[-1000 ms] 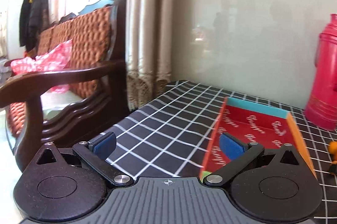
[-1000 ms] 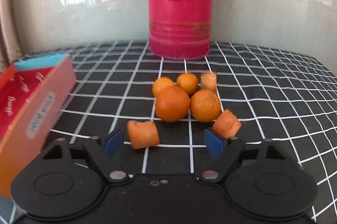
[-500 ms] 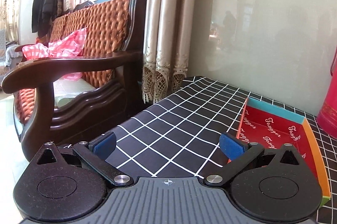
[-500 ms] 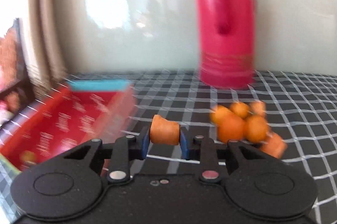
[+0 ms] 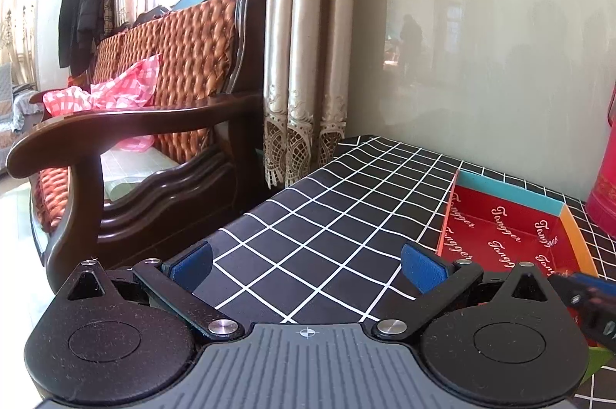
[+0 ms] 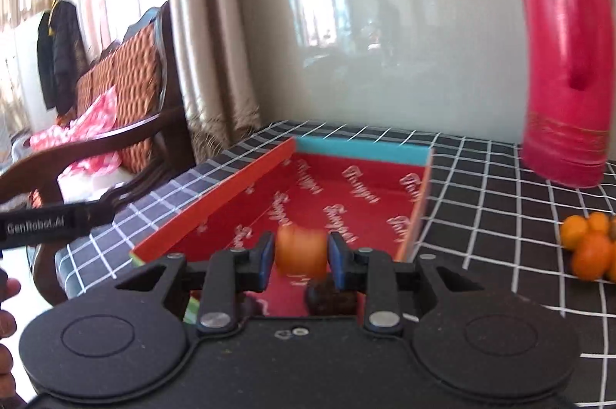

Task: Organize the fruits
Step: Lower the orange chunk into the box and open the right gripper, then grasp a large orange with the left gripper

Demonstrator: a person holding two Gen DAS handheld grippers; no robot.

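My right gripper (image 6: 301,255) is shut on an orange fruit piece (image 6: 300,251) and holds it over the near end of the red box (image 6: 346,189), which has a teal far wall. A dark fruit (image 6: 331,299) lies in the box just under the gripper. A pile of several orange fruits (image 6: 589,243) sits on the checked tablecloth to the right. My left gripper (image 5: 308,260) is open and empty above the tablecloth, left of the red box (image 5: 504,232). The right gripper's edge shows at the far right of the left wrist view (image 5: 593,297).
A tall red thermos (image 6: 566,70) stands at the back right by the wall. A wooden sofa (image 5: 154,124) stands off the table's left edge (image 5: 246,212), with curtains (image 5: 308,43) behind. The left gripper's arm (image 6: 54,222) reaches in at the left of the right wrist view.
My right gripper closed on the orange piece, lifted it and swung left from the pile to over the red box. My left gripper drifted left, away from the box.
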